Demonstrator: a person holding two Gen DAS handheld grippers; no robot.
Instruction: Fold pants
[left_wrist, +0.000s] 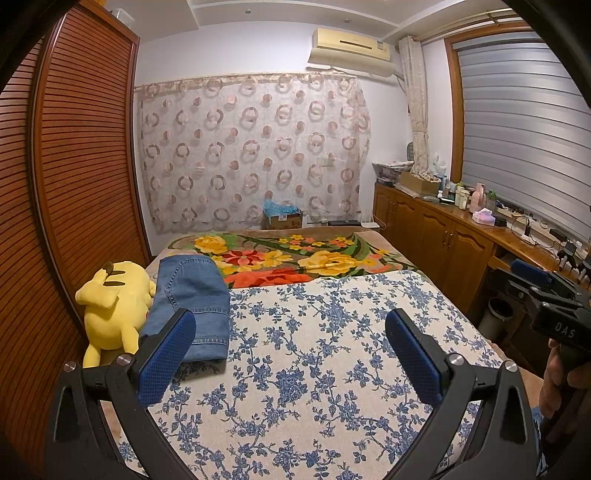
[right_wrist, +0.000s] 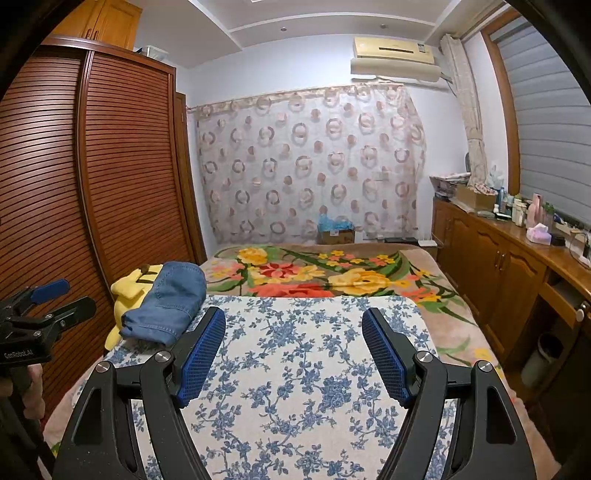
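Observation:
A pair of blue denim pants (left_wrist: 192, 302) lies folded into a compact bundle at the left edge of the bed, resting partly on a yellow plush toy (left_wrist: 110, 306). In the right wrist view the folded pants (right_wrist: 166, 306) lie left of and beyond the fingers. My left gripper (left_wrist: 290, 332) stands open above the blue-flowered sheet (left_wrist: 314, 354), its left fingertip overlapping the pants' near corner in the picture, nothing between the pads. My right gripper (right_wrist: 293, 332) is also open and empty over the sheet (right_wrist: 295, 369). Each gripper shows at the other view's edge, held in a hand.
A flower-patterned blanket (left_wrist: 295, 258) covers the far half of the bed. A slatted wooden wardrobe (left_wrist: 74, 166) stands close on the left. A wooden cabinet (left_wrist: 443, 236) with bottles and clutter runs along the right wall. A cardboard box (left_wrist: 282, 218) sits beyond the bed's far end.

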